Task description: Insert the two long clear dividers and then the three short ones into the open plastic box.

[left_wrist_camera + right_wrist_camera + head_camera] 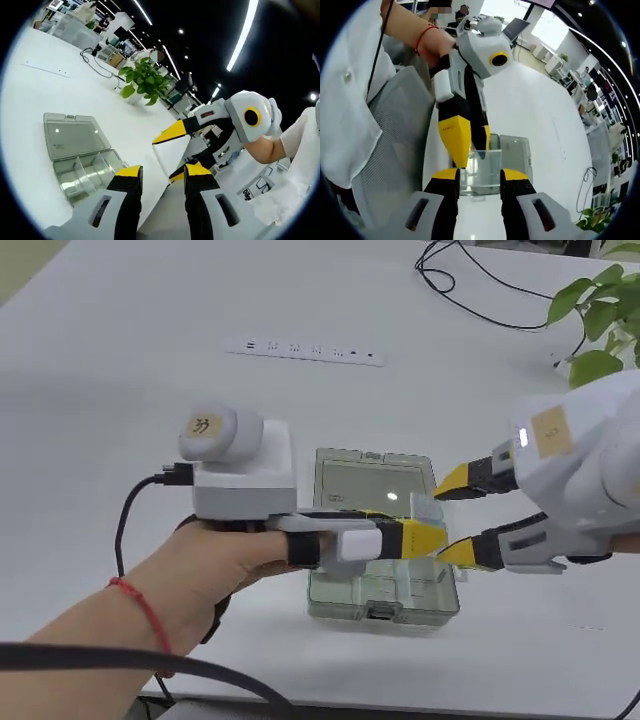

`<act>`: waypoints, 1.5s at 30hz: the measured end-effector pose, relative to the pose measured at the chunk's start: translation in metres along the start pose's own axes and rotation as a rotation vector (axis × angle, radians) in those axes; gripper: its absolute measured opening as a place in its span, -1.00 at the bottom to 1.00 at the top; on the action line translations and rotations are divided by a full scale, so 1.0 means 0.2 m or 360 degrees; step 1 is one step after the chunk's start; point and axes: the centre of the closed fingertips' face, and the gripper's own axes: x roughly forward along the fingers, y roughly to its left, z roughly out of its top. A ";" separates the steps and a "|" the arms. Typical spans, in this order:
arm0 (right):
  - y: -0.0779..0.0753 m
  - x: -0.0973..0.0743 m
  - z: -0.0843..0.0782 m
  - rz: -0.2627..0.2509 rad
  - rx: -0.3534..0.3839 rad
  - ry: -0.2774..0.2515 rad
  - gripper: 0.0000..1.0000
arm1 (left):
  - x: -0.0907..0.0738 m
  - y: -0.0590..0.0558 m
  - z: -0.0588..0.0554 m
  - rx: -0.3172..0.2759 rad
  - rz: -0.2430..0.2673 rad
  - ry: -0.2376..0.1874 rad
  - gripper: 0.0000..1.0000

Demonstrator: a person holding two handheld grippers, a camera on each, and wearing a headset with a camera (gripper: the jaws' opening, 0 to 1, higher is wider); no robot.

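Head view: left claw (436, 537) pinches one clear divider (425, 508) over one open box (338, 606) — right claw (452, 518) gapes wide.

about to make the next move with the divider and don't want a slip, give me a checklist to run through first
1. Plastic box lid open: ok.
2. Left gripper shut on the clear divider: ok.
3. Right gripper open and facing the divider: ok.
4. Held divider long or short: cannot tell.
5. Dividers already seated: partitions show in the box in the left gripper view; how many, cannot tell.
6. Divider lined up with a slot: cannot tell; it is held above the box.
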 end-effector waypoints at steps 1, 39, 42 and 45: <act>0.00 0.00 0.01 0.0001 -0.0001 -0.0004 -0.34 | 0.00 0.00 0.00 -0.0005 -0.0002 0.0000 -0.46; 0.02 0.00 0.05 -0.0012 -0.0006 -0.0038 -0.32 | -0.02 0.01 -0.02 -0.0182 -0.0018 -0.0051 -1.00; 0.00 -0.03 0.06 -0.0006 0.0046 -0.0084 -0.32 | -0.02 0.02 -0.02 -0.0112 -0.0001 -0.0039 -1.00; -0.01 -0.05 0.08 0.0036 0.0131 -0.0150 -0.33 | -0.03 0.02 -0.03 0.0049 -0.0005 -0.0013 -1.00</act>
